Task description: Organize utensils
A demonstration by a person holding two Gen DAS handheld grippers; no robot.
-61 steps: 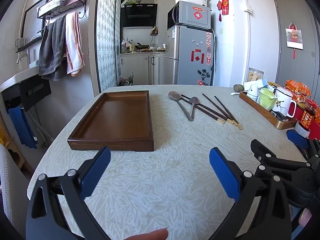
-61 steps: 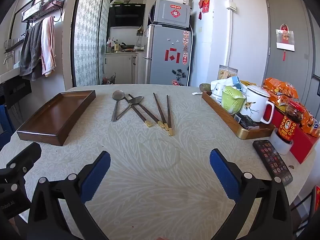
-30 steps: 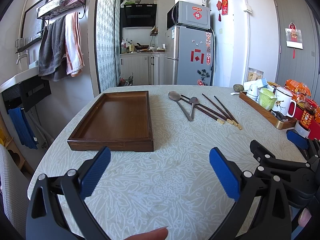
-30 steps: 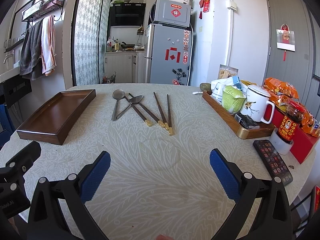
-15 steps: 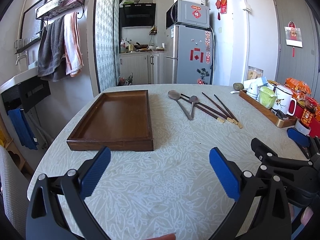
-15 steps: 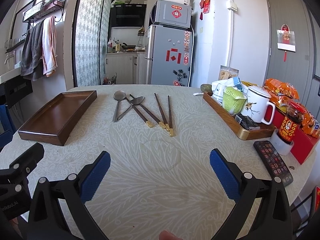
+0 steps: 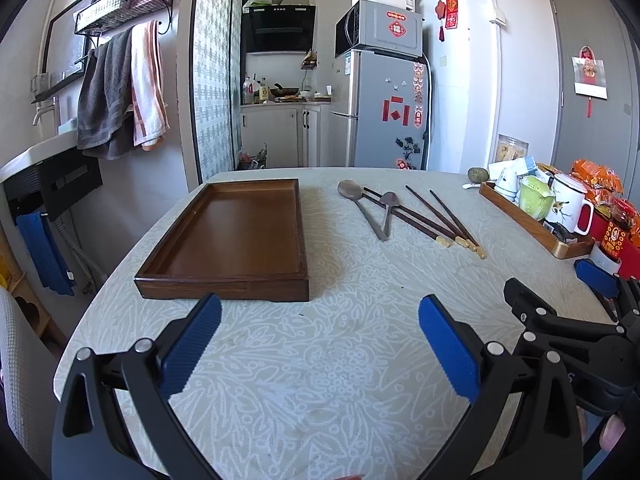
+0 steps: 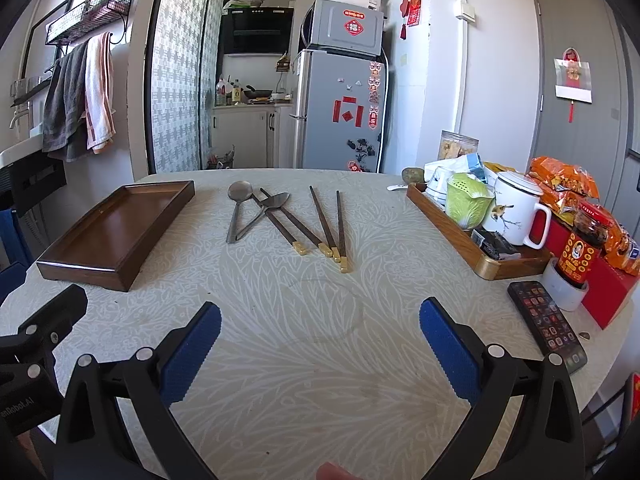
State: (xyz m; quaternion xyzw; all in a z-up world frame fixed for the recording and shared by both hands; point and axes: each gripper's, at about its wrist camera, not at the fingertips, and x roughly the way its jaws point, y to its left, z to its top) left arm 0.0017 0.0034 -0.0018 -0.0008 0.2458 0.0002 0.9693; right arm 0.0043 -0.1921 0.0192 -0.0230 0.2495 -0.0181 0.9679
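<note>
A small home dining area opening onto a kitchen. A fridge (image 8: 340, 112) with a microwave (image 8: 346, 28) on top stands behind the table (image 8: 320, 312). Towels (image 7: 120, 88) hang on a wall rack, and a range hood (image 7: 280, 28) hangs over the counter.

Spoons (image 8: 236, 210), chopsticks (image 8: 326, 222) beside empty tray (image 8: 112, 232)

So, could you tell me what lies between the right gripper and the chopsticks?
Nothing: in the right wrist view only bare tablecloth separates the open right gripper from the chopsticks.
</note>
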